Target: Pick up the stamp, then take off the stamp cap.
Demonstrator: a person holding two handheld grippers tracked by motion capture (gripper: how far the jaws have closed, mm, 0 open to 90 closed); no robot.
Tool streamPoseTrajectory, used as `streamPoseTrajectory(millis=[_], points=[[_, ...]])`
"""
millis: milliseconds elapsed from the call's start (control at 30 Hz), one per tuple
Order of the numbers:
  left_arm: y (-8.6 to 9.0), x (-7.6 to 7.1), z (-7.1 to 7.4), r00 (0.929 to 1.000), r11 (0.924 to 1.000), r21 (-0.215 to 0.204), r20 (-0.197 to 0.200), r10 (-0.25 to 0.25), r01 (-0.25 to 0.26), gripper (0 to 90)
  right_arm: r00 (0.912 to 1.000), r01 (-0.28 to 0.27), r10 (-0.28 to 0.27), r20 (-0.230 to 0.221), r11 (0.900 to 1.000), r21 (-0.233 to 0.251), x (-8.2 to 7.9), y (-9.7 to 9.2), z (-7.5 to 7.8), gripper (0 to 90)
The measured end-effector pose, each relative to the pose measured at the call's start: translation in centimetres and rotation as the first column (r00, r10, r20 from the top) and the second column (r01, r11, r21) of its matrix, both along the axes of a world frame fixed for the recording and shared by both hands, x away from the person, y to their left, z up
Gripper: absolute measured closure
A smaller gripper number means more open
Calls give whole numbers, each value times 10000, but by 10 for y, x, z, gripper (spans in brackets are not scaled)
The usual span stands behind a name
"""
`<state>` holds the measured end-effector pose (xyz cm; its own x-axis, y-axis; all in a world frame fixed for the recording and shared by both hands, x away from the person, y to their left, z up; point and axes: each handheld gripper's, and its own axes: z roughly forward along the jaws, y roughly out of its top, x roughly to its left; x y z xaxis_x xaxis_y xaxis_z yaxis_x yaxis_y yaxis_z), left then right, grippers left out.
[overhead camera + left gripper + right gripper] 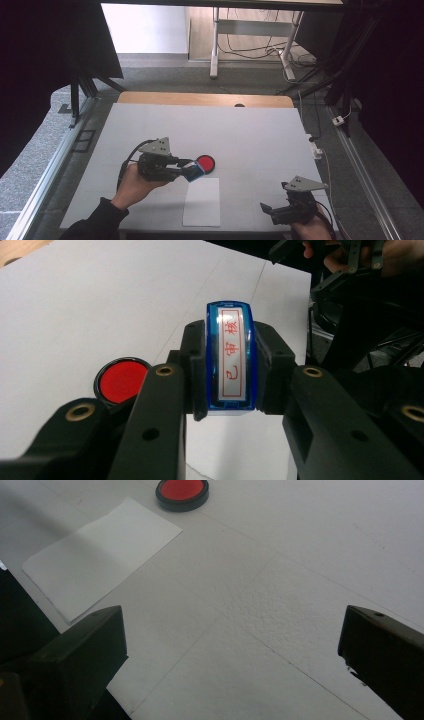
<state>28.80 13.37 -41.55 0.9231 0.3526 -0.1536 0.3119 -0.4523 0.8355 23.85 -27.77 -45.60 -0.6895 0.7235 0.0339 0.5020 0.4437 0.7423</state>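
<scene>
While one blue stamp (230,357) sat clamped between the left gripper's (187,168) jaws above the worktop (250,135), one red ink pad (205,162) and one paper sheet (202,202) lay nearby; the right gripper (274,210) stood wide, empty.

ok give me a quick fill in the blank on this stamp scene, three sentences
1. The left claw is shut on a blue ____.
2. The round ink pad holds ____ ink.
3. The right claw has its jaws ____, with nothing between them; the white paper lies flat on the table.

Missing words: stamp; red; open
</scene>
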Motion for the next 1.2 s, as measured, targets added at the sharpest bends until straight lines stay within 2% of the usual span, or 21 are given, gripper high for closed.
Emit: streamPoseTrajectory(millis=[167, 333, 367, 467, 567, 600, 667, 767, 933, 1033, 1200], points=[[0, 0, 0, 10000, 10000, -13, 7, -32, 32, 703, 10000, -48, 49, -54, 9999, 115, 1, -1, 1, 0], [2, 1, -1, 10000, 10000, -39, 18, -68, 68, 702, 9998, -174, 174, 74, 9998, 71, 0, 2, 2, 0], [2, 1, -1, 10000, 10000, -41, 35, -81, 81, 703, 9991, -366, 361, 215, 9991, 220, -1, 4, 2, 0], [1, 1, -2, 9999, 9999, -16, 63, -99, 99, 703, 9974, -607, 601, 396, 9980, 145, -2, 9, 4, 0], [1, 1, -2, 9999, 9999, 7, 79, -117, 117, 703, 9958, -829, 823, 402, 9965, 121, -1, 12, 6, 0], [1, 2, -3, 9999, 9999, -16, 61, -105, 105, 702, 9949, -907, 893, 463, 9955, 271, -1, 14, 6, 0], [1, 3, -3, 9999, 9999, -42, -23, -114, 114, 703, 9903, -1224, 1200, 695, 9920, 311, 0, 19, 7, 0], [0, 3, -3, 9999, 10000, -35, -113, -48, 48, 703, 9864, -1488, 1450, 767, 9878, 452, 1, 26, 8, 0], [0, 2, -3, 9999, 9999, 97, -36, -109, 110, 702, 9834, -1728, 1683, 682, 9827, 665, 4, 34, 8, 0], [0, 2, -3, 9998, 9998, 46, -103, -173, 174, 702, 9787, -2037, 2002, 455, 9742, 972, 6, 44, 8, 0], [0, 1, -3, 9994, 9995, -21, -170, -306, 306, 702, 9695, -2442, 2404, 470, 9637, 1077, 11, 56, 9, 0]])
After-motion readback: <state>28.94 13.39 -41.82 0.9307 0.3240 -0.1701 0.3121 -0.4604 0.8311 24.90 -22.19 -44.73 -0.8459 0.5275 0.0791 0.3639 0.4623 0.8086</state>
